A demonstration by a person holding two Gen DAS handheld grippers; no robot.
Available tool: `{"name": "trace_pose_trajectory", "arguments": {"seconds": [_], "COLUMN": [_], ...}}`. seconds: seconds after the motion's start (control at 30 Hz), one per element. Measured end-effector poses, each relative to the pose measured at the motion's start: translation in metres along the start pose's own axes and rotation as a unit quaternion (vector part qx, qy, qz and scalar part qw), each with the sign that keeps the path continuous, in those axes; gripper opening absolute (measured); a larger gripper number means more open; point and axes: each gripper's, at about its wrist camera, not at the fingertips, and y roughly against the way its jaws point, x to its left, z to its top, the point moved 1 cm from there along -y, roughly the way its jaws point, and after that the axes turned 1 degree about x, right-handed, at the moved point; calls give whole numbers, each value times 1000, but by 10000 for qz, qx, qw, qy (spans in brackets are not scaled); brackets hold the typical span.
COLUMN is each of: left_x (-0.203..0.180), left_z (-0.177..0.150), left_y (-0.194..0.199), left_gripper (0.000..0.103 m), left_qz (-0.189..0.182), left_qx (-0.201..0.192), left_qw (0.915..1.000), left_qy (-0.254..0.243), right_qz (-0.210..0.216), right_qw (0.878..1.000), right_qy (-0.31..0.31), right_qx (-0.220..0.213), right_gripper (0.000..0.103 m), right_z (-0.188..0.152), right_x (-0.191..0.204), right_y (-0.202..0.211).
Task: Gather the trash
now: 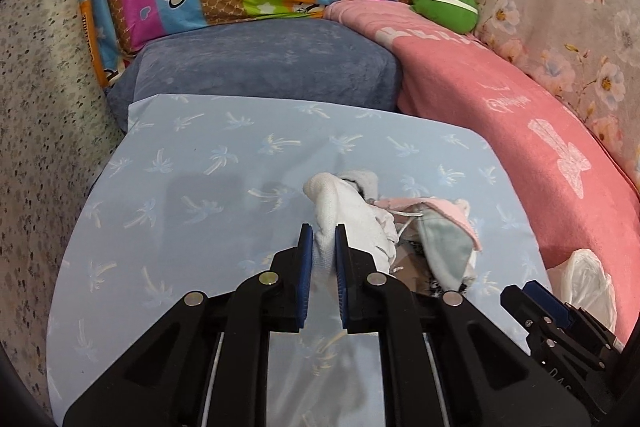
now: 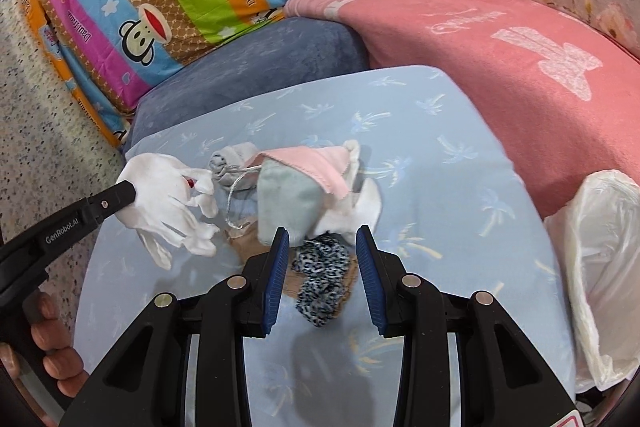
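Left gripper (image 1: 324,245) pinches white cotton glove (image 2: 168,203) just ahead by a thin fold, may slip; right gripper (image 2: 322,247), wide, hovers over leopard-print fabric scrap (image 2: 320,279), loose white drawstring (image 2: 236,195) could snag.

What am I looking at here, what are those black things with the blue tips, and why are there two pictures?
Those are two hand-held tongs, one in each of a person's hands; no robot arm. Each carries a camera looking along its two blue-padded fingers, so you get one picture per tool. In the left one's picture, the left tongs are shut on a white glove. The other camera shows that same white glove from the side. The right tongs are open above a leopard-print fabric piece. Everything lies on a light blue palm-print surface, beside a face mask and a small grey sock. A white plastic bag waits at the right.
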Motion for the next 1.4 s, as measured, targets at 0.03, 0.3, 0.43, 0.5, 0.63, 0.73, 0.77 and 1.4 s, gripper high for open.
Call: {"name": "trace_pose_trajectory", "arguments": {"seconds": [0.03, 0.3, 0.43, 0.5, 0.63, 0.73, 0.77, 1.4], "left_x": [2, 14, 15, 14, 11, 9, 9, -18], "left_z": [-1, -5, -8, -9, -10, -10, -10, -11], "left_y": [-2, -18, -24, -27, -29, -30, -30, 18], "left_gripper": [11, 11, 11, 11, 11, 11, 11, 11], "left_qz": [-1, 65, 45, 21, -25, -51, -62, -297], "left_qx": [25, 184, 258, 292, 324, 336, 332, 4], "left_qw": [10000, 9998, 9996, 9996, 9995, 9994, 9994, 9995], "left_qy": [16, 87, 72, 61, 32, 22, 20, -120], "right_qz": [40, 195, 288, 324, 360, 480, 497, 1080], "right_qw": [10000, 9992, 9986, 9982, 9977, 9968, 9968, 9934], "right_qy": [-7, -114, -183, -215, -242, -273, -263, -367], "right_qx": [71, 329, 409, 447, 514, 575, 561, 121], "right_gripper": [35, 35, 35, 35, 29, 6, 5, 4], "right_z": [0, 1, 4, 4, 5, 4, 4, -11], "right_x": [3, 10, 13, 13, 15, 15, 16, 6], "right_y": [-7, -43, -57, -63, -74, -75, -74, 32]}}
